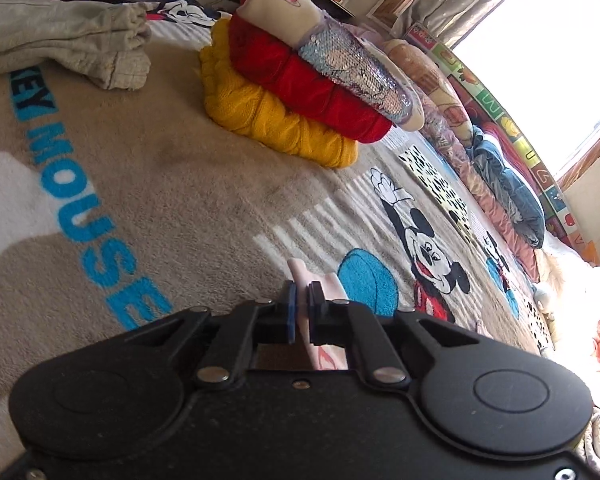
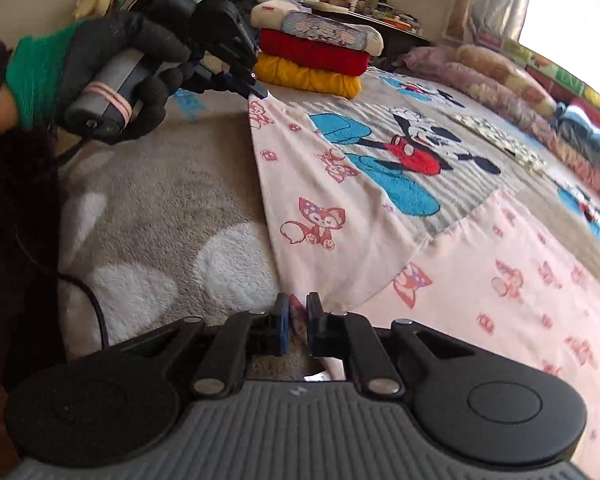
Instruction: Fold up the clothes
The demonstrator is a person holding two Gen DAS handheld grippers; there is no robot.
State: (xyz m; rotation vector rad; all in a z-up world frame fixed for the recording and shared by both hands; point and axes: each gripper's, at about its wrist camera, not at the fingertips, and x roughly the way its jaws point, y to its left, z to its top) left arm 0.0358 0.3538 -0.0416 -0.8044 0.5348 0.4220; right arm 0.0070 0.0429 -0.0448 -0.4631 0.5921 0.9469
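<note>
A pale pink garment [image 2: 480, 272] printed with small pink foxes lies spread on the cartoon blanket [image 2: 160, 208]. My right gripper [image 2: 298, 312] is shut on the near edge of this garment, with pink cloth pinched between the pads. My left gripper [image 1: 302, 300] is shut on a far corner of the same garment [image 1: 320, 280], pink fabric showing between its fingers. In the right wrist view the left gripper [image 2: 256, 90] appears at upper left, held by a black-gloved hand [image 2: 132, 64], its tips on the garment's corner.
A stack of folded clothes [image 1: 300, 80], yellow knit under red under a sequinned white top, stands at the back of the bed. A grey garment [image 1: 68, 44] lies crumpled at far left. Pillows and a blue cushion [image 1: 512, 196] line the window side.
</note>
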